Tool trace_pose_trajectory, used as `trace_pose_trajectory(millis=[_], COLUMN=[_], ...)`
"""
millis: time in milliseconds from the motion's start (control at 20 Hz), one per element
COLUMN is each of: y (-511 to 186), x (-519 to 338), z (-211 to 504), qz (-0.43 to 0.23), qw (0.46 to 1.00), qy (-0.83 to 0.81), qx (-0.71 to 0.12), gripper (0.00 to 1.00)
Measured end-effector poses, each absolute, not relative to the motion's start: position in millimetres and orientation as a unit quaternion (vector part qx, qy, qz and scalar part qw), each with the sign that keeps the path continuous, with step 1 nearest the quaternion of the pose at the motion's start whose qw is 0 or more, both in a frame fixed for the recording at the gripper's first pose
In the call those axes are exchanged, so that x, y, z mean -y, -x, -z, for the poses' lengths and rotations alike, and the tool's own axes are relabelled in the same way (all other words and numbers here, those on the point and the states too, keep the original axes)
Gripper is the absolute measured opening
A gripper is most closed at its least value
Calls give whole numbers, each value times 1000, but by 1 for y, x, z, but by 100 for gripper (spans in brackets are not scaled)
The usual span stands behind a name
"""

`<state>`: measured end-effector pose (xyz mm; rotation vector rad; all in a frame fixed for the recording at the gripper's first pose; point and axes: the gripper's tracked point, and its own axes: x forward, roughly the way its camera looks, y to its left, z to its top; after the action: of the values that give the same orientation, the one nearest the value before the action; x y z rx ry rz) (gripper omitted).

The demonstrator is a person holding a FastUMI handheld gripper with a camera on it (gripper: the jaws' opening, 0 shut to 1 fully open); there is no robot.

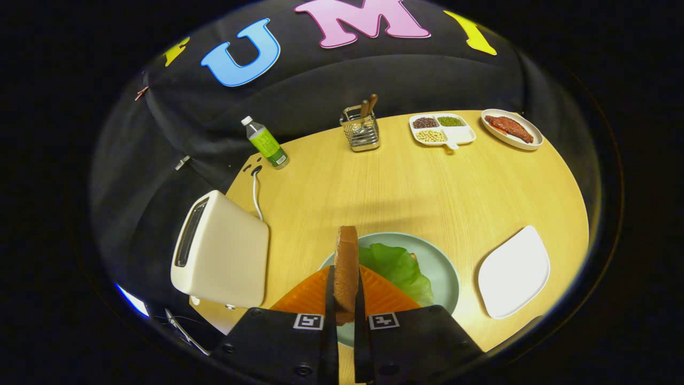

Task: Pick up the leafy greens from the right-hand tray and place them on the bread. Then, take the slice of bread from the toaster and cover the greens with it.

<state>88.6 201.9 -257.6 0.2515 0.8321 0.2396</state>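
Note:
My gripper (345, 289) is shut on a slice of bread (346, 262), which stands on edge between the two fingers. It hangs above a pale green plate (448, 272). On that plate lie leafy greens (398, 267), just ahead and to the right of the fingers. A sliver of the lower bread (413, 256) peeks out beyond the leaf. The cream toaster (222, 251) stands to the left of the plate, its slot dark. A white tray (514, 272) lies to the right of the plate with nothing on it.
At the table's far side stand a green-labelled bottle (265, 143), a wire utensil holder (361, 129), a divided dish of beans (442, 130) and a white plate with sausage (512, 129). The toaster's white cord (257, 195) runs back toward the table's corner.

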Motion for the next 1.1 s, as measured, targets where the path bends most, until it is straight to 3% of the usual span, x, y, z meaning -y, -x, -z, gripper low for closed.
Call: trace_pose_trajectory(millis=[100, 200, 500, 550, 650, 1100], y=[-86, -84, -78, -77, -77, -66], x=[-192, -181, -139, -136, -128, -87], z=[264, 272, 288, 285, 269, 114], qz=[-106, -94, -46, -42, -37, -39], qw=[900, 901, 906, 907, 919, 972], qy=[-114, -101, -39, -35, -29, 25], qx=[-407, -413, -420, -417, -392, -232], gripper=[18, 27, 69, 84, 98, 100])
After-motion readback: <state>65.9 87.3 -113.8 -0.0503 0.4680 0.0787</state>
